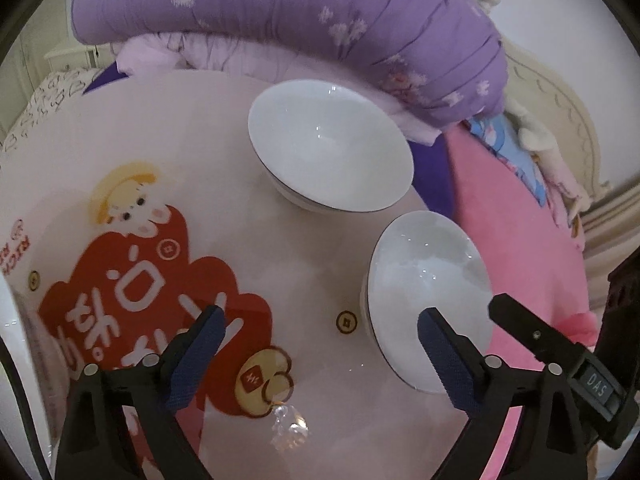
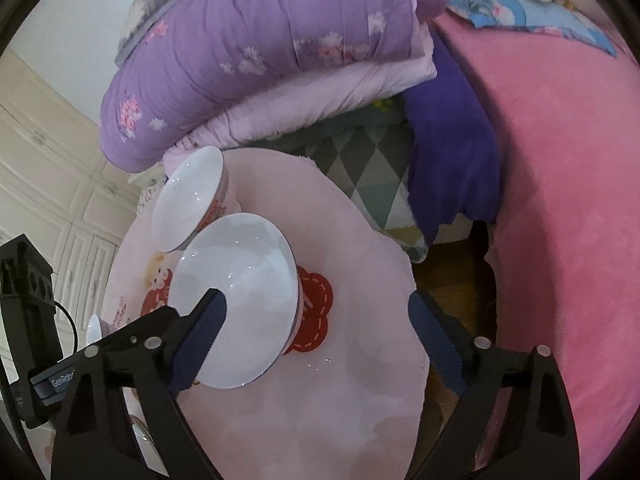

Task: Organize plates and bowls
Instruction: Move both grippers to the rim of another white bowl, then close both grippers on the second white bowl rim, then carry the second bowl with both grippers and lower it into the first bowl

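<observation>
Nearest to us, the left tool [image 1: 320,344] hung with its blue-padded fingers wide apart and nothing between them, its right pad just in front of the near bowl [image 1: 428,300]. The right tool [image 2: 316,328] was likewise spread and empty, its left pad crossing the near rim of that same bowl in the right wrist view.

Beneath both lay the round bench [image 1: 328,412] with its pink printed cover. The near bowl stood upright by the bench's right edge. A little farther stood the far bowl [image 1: 330,146], also upright, close to the first yet apart from it. Behind them rose the purple quilt [image 1: 280,4], and the pink bed cover [image 1: 520,220] ran along the right.

We judged nothing stacked yet. The near bowl sat so close to the edge that a sideways nudge from either pad might push it off onto the bed or floor. Glazed ceramic is slick; a shallow pinch on the thin rim could slip. Both tools converging on one bowl might also collide.
</observation>
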`<state>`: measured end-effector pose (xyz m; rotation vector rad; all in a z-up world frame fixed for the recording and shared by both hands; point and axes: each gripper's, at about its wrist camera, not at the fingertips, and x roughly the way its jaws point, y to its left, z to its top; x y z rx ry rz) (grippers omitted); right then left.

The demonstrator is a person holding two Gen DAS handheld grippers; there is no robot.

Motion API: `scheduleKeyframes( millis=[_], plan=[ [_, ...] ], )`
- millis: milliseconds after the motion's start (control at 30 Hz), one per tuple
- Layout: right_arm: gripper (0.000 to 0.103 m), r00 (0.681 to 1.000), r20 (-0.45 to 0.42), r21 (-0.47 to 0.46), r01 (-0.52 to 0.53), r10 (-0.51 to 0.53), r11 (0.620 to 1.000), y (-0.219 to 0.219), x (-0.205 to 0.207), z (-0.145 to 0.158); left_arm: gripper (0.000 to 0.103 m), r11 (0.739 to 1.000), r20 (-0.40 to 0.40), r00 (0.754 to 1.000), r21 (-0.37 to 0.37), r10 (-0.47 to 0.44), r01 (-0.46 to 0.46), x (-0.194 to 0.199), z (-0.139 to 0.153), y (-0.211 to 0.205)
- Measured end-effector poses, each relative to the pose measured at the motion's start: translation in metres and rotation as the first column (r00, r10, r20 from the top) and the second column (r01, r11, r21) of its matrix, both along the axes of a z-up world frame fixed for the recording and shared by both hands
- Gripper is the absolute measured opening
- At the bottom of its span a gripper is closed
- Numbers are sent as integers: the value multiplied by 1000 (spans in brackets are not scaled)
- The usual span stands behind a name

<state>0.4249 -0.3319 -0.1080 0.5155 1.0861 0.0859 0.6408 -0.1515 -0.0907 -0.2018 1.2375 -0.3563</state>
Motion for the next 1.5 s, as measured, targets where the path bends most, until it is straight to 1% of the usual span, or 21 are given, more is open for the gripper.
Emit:
scheduleKeyframes(
  millis=[67, 100, 133, 167, 200, 233, 267, 300, 333, 367, 400, 467, 500, 533, 600, 767, 900, 1000, 1133, 1267, 1500],
  plan=[
    [87, 1000, -14, 4, -6, 6, 1000, 2, 3, -4, 87, 1000, -11, 1000, -1, -5, 5, 6, -6, -4],
    [82, 1000, -20, 6, -9, 9, 1000, 3, 4, -5, 85, 1000, -17, 1000, -1, -10, 10, 9, -9, -6],
    [77, 1000, -27, 7, -14, 14, 1000, 5, 6, -7, 79, 1000, -25, 1000, -4, -13, 13, 11, -13, -7],
    [75, 999, -33, 6, -17, 17, 1000, 6, 7, -8, 74, 1000, -35, 999, -12, -17, 17, 14, -17, -9],
    [70, 999, -40, 5, -22, 22, 1000, 7, 8, -11, 70, 1000, -49, 999, -24, -21, 20, 18, -21, -11],
    [62, 999, -46, 8, -26, 26, 1000, 8, 8, -12, 63, 999, -60, 998, -33, -23, 21, 21, -23, -12],
    [58, 998, -51, 11, -29, 30, 1000, 9, 9, -14, 55, 999, -69, 997, -42, -22, 19, 24, -26, -12],
    [48, 998, -54, 14, -35, 36, 999, 11, 9, -15, 49, 998, -82, 996, -56, -22, 18, 28, -30, -12],
    [33, 998, -54, 17, -40, 41, 999, 12, 9, -16, 41, 996, -96, 995, -83, -24, 16, 31, -33, -12],
    [27, 997, -55, 20, -46, 47, 999, 15, 10, -16, 36, 994, -107, 994, -110, -27, 16, 34, -36, -11],
    [22, 997, -52, 24, -49, 51, 999, 17, 10, -16, 33, 991, -111, 993, -132, -29, 14, 37, -37, -12],
    [16, 998, -42, 24, -55, 56, 998, 20, 9, -14, 17, 989, -101, 994, -144, -40, 25, 42, -37, -14],
    [14, 997, -41, 24, -58, 59, 998, 22, 10, -13, 13, 989, -96, 994, -145, -47, 32, 43, -37, -17],
    [14, 997, -39, 14, -58, 59, 998, 24, 10, -11, 9, 990, -91, 995, -138, -49, 36, 44, -37, -19],
    [14, 998, -39, 7, -55, 56, 998, 26, 9, -9, 9, 992, -83, 996, -124, -42, 32, 46, -38, -20],
    [14, 997, -41, 16, -63, 63, 998, 30, 7, -6, 9, 991, -84, 996, -134, -39, 27, 44, -41, -15],
    [14, 997, -38, 13, -67, 68, 998, 35, 4, -3, 9, 991, -71, 997, -132, -33, 24, 26, -33, -9],
    [14, 997, -32, 12, -75, 75, 997, 40, 2, 2, 9, 991, -61, 998, -133, -28, 20, 20, -26, -6],
    [14, 996, -16, 12, -89, 89, 996, 48, -2, 12, 9, 990, -35, 999, -141, -21, 16, 10, -12, 5],
    [14, 994, 8, 14, -113, 113, 993, 61, -6, 26, 10, 990, 11, 1000, -139, -6, 8, -5, 9, 23],
    [14, 980, 65, 14, -187, 186, 982, 102, -13, 57, 10, 987, 91, 994, -152, 58, -44, -41, 49, 82]
  ],
)
